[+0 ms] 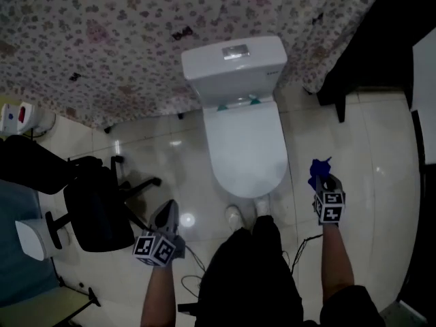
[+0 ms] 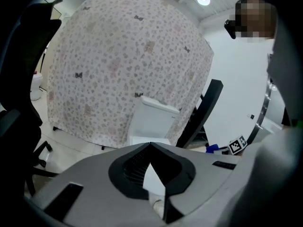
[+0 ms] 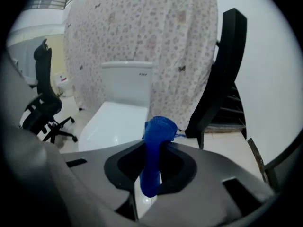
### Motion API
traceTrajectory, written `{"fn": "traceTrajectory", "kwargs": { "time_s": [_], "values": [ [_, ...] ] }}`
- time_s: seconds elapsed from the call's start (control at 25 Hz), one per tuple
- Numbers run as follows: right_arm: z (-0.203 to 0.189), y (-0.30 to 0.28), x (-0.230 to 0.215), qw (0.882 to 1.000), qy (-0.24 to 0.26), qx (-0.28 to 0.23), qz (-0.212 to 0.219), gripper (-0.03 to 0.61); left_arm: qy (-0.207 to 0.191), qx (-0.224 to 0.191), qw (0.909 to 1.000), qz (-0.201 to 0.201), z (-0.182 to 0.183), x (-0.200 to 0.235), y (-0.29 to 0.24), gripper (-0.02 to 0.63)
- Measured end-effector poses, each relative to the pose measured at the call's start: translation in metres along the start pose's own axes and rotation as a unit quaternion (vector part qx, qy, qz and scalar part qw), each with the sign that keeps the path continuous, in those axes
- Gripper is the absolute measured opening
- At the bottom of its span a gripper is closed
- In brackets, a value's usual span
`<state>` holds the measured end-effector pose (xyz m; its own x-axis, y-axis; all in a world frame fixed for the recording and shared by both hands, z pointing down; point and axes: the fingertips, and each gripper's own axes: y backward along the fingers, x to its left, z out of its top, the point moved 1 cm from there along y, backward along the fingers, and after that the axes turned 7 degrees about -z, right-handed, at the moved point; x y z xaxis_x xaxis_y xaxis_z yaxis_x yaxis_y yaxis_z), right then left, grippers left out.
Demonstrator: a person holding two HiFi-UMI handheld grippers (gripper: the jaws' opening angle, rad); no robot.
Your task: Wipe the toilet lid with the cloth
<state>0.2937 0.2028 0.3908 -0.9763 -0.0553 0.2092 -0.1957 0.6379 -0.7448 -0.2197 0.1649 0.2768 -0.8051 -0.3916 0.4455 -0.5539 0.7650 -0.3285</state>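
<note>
Cloth gripped, lid not yet touched.

The toilet lid (image 1: 246,148) lies closed and bare, so I judge the wiping has not begun. The blue cloth (image 1: 319,171) hangs clamped in my right claw (image 1: 325,181), off the lid's right edge and over the floor (image 1: 381,169). My left claw (image 1: 167,210) is pinched together on nothing, off the lid's front-left corner. There is open floor on the right. On the left an office chair (image 1: 95,210) crowds in, and the cistern (image 1: 233,63) and floral curtain (image 1: 102,39) close off the back edge.

No words, brands or numbers can be read anywhere; only patterned square markers (image 1: 332,207) show, without legible characters
</note>
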Motion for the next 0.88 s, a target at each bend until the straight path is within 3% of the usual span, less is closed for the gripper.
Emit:
{"fn": "traceTrajectory", "kwargs": {
  "time_s": [0.12, 0.24, 0.44, 0.68, 0.8, 0.88],
  "values": [
    [0.044, 0.064, -0.03, 0.998, -0.042, -0.045, -0.011, 0.054, 0.001, -0.026, 0.9996, 0.009, 0.051, -0.018, 0.042, -0.008],
    [0.11, 0.121, -0.046, 0.987, -0.073, -0.143, -0.009, 0.054, -0.031, -0.067, 0.9972, 0.005, 0.112, -0.035, 0.063, -0.008],
    [0.178, 0.213, -0.088, 0.943, -0.166, -0.287, -0.009, 0.052, -0.057, -0.158, 0.9857, -0.003, 0.191, -0.068, 0.093, -0.008],
    [0.222, 0.254, -0.12, 0.928, -0.186, -0.322, 0.017, 0.051, -0.072, -0.239, 0.9684, -0.009, 0.243, -0.118, 0.117, -0.008],
    [0.244, 0.278, -0.136, 0.913, -0.19, -0.357, 0.049, 0.051, -0.086, -0.25, 0.9644, -0.004, 0.25, -0.147, 0.12, -0.008],
    [0.248, 0.294, -0.142, 0.91, -0.172, -0.373, 0.064, 0.051, -0.099, -0.251, 0.9629, 0.003, 0.247, -0.167, 0.125, -0.008]
  ]
}}
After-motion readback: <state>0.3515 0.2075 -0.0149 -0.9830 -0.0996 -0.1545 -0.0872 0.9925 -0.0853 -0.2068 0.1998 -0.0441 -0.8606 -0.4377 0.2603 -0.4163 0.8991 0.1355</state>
